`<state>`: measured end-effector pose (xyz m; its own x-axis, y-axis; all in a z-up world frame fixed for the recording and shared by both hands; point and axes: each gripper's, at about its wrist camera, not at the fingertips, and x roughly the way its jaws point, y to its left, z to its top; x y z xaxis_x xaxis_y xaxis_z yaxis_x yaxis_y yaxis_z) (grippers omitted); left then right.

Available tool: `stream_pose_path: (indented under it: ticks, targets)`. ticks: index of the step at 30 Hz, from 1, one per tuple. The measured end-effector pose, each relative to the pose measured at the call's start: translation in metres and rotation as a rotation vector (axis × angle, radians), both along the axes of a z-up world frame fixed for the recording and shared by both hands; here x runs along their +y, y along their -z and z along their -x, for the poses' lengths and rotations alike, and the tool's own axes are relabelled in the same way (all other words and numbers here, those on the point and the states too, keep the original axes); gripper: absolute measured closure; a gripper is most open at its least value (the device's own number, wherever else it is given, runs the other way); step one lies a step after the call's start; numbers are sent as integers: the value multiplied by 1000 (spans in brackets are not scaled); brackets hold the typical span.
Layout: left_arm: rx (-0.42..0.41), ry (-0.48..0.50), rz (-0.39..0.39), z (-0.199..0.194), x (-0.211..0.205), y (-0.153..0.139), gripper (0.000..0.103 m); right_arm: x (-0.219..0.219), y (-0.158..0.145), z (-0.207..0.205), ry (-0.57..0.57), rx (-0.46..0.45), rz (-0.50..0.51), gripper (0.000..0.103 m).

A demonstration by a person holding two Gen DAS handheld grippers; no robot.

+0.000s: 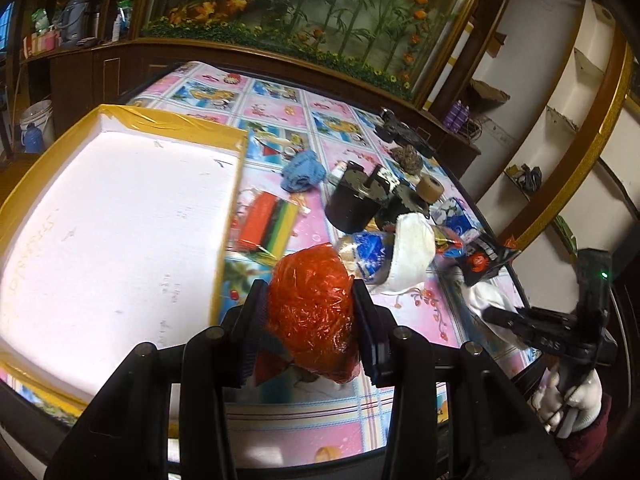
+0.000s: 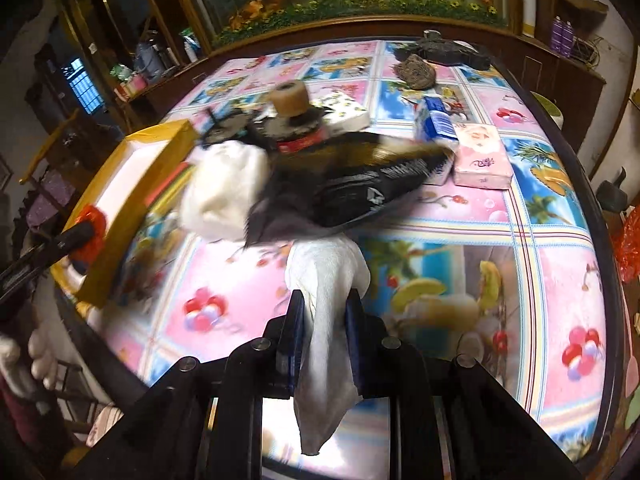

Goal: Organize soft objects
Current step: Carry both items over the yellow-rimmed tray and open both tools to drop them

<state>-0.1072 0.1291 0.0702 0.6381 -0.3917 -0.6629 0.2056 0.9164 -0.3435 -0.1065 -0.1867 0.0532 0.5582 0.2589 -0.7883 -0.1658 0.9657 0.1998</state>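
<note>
Red crinkled plastic bag point(image 1: 310, 312) sits clamped in the left claw point(image 1: 310, 320) beside the yellow-edged foam tray point(image 1: 120, 216); the right claw point(image 2: 324, 340) pinches a white cloth point(image 2: 326, 320) above the counter point(image 2: 540, 240).

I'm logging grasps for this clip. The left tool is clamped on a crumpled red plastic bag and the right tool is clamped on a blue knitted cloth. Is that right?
Only partly. The left tool does clamp the red plastic bag, but the right tool is clamped on a white cloth, as the right wrist view shows. The blue knitted cloth lies ungrasped on the table.
</note>
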Motion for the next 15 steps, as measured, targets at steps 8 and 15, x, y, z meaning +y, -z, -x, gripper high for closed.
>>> stream_pose_path:
  ticks: [8, 15]
  targets:
    - [19, -83, 62, -2, 55, -2, 64, 51, -66, 24, -159, -74, -99, 84]
    - [19, -133, 11, -41, 89, -21, 64, 114, -90, -31, -250, -72, -198, 83]
